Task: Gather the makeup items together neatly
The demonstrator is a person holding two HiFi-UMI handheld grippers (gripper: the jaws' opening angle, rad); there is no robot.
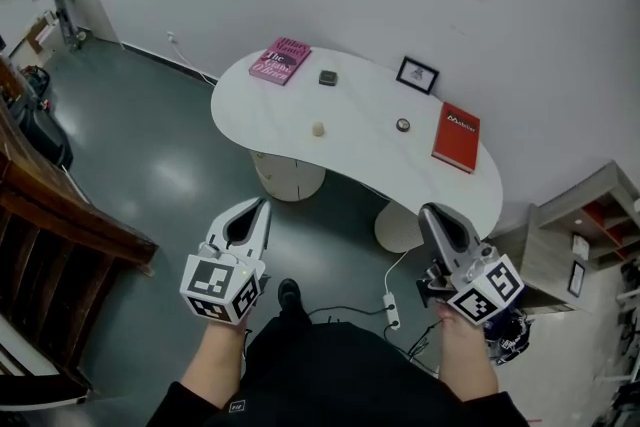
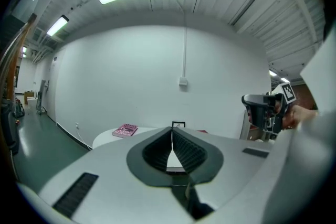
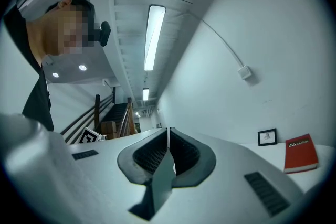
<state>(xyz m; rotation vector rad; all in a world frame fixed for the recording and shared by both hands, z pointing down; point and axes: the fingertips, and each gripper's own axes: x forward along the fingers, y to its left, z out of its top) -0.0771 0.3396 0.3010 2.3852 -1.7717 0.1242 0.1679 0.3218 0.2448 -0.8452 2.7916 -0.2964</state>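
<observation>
Your left gripper (image 1: pixel 261 205) has its jaws pressed together with nothing between them, and your right gripper (image 1: pixel 427 211) is the same, closed and empty. Both are held low in front of your body, well short of the white table (image 1: pixel 270 120). On the table 3 small things look like the makeup items, though they are too small to name with certainty. These are a dark square case (image 1: pixel 328 78) near the far edge of the table, close to the pink book (image 1: pixel 281 61); a small cream round piece (image 1: pixel 319 128) near the middle of the table; and a small dark round pot (image 1: pixel 403 125) on the right half of the table, between the picture frame (image 1: pixel 417 75) and the near edge. A red book (image 1: pixel 457 137) lies at the right end of the table and seems no part of the task. All 3 pieces lie apart from each other, so I judge that the gathering is not yet begun and the step in hand is only the approach. For the next move you need to come closer to the table, open the jaws of 1 gripper and go down on a near piece, perhaps the cream one with the left gripper or the round pot with the right. Choose 1 free place on the table and bring the other 2 there. These pieces are small and low, so the pads must close just above the table surface, or a piece can slip away.
</observation>
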